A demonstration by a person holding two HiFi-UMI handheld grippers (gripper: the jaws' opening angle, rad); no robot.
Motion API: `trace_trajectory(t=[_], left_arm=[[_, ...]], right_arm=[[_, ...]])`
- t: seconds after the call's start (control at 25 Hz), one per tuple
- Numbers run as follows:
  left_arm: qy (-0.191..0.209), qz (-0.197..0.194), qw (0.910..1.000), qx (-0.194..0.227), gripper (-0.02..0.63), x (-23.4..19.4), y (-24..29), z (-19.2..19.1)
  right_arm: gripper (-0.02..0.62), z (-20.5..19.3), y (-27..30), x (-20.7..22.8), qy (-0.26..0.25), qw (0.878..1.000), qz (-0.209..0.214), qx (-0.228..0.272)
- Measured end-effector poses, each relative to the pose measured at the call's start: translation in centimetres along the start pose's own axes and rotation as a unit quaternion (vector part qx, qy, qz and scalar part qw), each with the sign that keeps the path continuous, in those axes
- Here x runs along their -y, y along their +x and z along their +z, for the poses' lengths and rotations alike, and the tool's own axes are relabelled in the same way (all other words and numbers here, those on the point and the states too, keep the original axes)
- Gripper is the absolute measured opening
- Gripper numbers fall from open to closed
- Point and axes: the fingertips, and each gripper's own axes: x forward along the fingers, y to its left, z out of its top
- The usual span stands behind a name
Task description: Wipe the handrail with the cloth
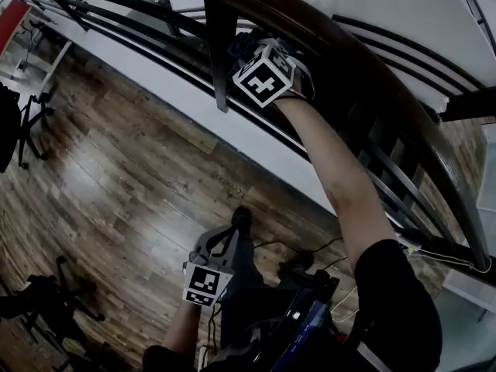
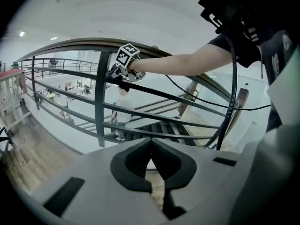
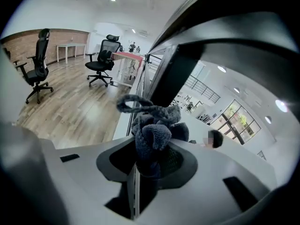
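Grey cloth [image 3: 152,128] bunched beyond right gripper's [image 3: 149,156] clamped fingers [image 3: 180,162] may slip free on the handrail [image 2: 75,43]; left gripper's [image 2: 151,156] fingers meet empty.

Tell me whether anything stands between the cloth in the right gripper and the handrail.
Nothing visible does. The right gripper holds the cloth close below the handrail, with nothing seen between them. The dark upright post stands right beside the cloth and would likely block a wipe further along that side.
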Motion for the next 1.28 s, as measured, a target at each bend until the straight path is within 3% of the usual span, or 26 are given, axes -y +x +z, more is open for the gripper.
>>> trace_trajectory(t=[0.36, 0.56, 0.68, 1.0, 1.08, 1.16, 1.28], left_arm=[[0.084, -0.086, 0.9926, -0.017, 0.006, 7.5, 5.6, 3.9], [0.127, -0.150, 0.9792, -0.049, 0.006, 15.7, 10.0, 3.9], [0.169, -0.206, 0.9609, -0.074, 0.006, 21.5, 12.2, 3.7], [0.265, -0.308, 0.9049, -0.128, 0.006, 36.8, 17.5, 2.0], [0.278, -0.315, 0.8972, -0.136, 0.006, 40.4, 18.6, 1.3], [0.278, -0.318, 0.8951, -0.142, 0.006, 44.1, 19.8, 0.4], [0.285, -0.327, 0.8878, -0.153, 0.006, 49.5, 21.1, -1.1]], right_arm=[[0.112, -10.8, -8.7, 1.2, 0.041, 0.999, 0.000, 0.012], [0.112, -21.3, -16.7, 2.4, 0.081, 0.997, -0.003, 0.009], [0.112, -29.5, -23.3, 3.4, 0.131, 0.991, -0.041, 0.004], [0.112, -51.8, -40.7, 5.6, 0.260, 0.953, -0.155, -0.003], [0.112, -57.0, -45.0, 5.9, 0.277, 0.943, -0.182, -0.009], [0.112, -62.5, -49.4, 5.8, 0.295, 0.933, -0.206, -0.019], [0.112, -70.7, -55.8, 5.8, 0.332, 0.909, -0.248, -0.031]])
